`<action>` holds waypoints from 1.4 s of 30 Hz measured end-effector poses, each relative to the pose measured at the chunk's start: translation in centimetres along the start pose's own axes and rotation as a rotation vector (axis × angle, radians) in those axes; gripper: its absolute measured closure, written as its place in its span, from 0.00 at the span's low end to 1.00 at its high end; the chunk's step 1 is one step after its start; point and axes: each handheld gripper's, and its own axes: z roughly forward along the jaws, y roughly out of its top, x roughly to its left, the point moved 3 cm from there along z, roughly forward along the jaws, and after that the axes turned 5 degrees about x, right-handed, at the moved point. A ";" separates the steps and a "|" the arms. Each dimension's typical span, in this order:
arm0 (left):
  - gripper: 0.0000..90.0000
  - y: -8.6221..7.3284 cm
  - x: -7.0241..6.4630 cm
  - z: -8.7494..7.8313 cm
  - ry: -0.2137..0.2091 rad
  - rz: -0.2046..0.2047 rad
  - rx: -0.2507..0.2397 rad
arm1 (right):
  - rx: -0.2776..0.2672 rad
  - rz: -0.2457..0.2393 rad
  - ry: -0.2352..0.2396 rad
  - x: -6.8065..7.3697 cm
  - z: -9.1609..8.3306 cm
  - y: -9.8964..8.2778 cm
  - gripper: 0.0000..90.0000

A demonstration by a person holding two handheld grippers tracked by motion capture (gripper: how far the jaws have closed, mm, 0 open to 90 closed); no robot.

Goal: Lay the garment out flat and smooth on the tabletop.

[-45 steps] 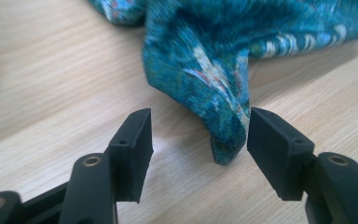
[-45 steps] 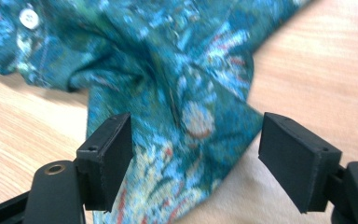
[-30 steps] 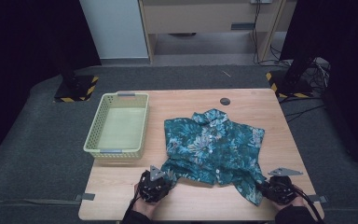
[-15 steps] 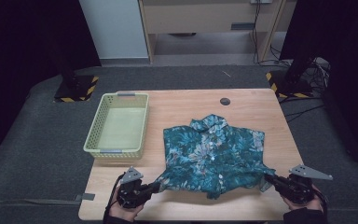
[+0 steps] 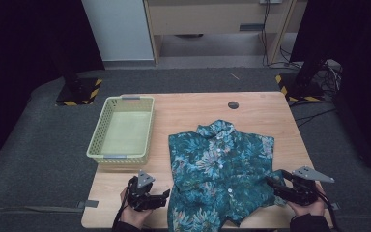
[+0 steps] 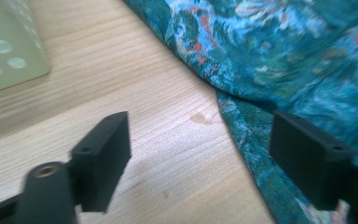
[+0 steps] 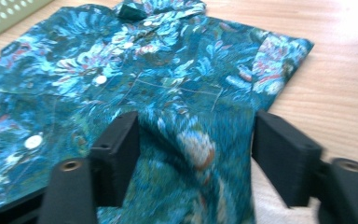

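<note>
A pale green basket (image 5: 121, 131) stands on the left half of the table (image 5: 188, 108). Near its front, the left gripper (image 5: 164, 197) has just been opening its jaws, wide apart over bare wood beside the shirt's hem. The teal floral shirt (image 5: 220, 169) lies spread at centre-right. The right gripper (image 5: 273, 182) has just been opening too, a fold of cloth lying loose between its parted jaws.
</note>
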 end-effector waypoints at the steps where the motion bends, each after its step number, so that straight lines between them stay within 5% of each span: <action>1: 0.18 0.0 -0.2 0.3 0.005 0.008 0.009 | -0.003 -0.008 -0.011 -0.1 0.1 0.0 0.32; 10: 0.07 -0.7 -2.4 2.6 0.021 0.095 0.091 | -0.005 -0.012 -0.048 -0.8 0.6 0.3 0.23; 21: 0.05 -1.0 -2.1 2.8 0.058 0.177 0.108 | -0.020 0.008 -0.061 -2.1 1.5 1.8 0.22; 42: 0.03 -1.1 0.2 2.5 0.038 0.167 0.129 | 0.016 0.041 -0.093 -5.1 5.8 5.0 0.19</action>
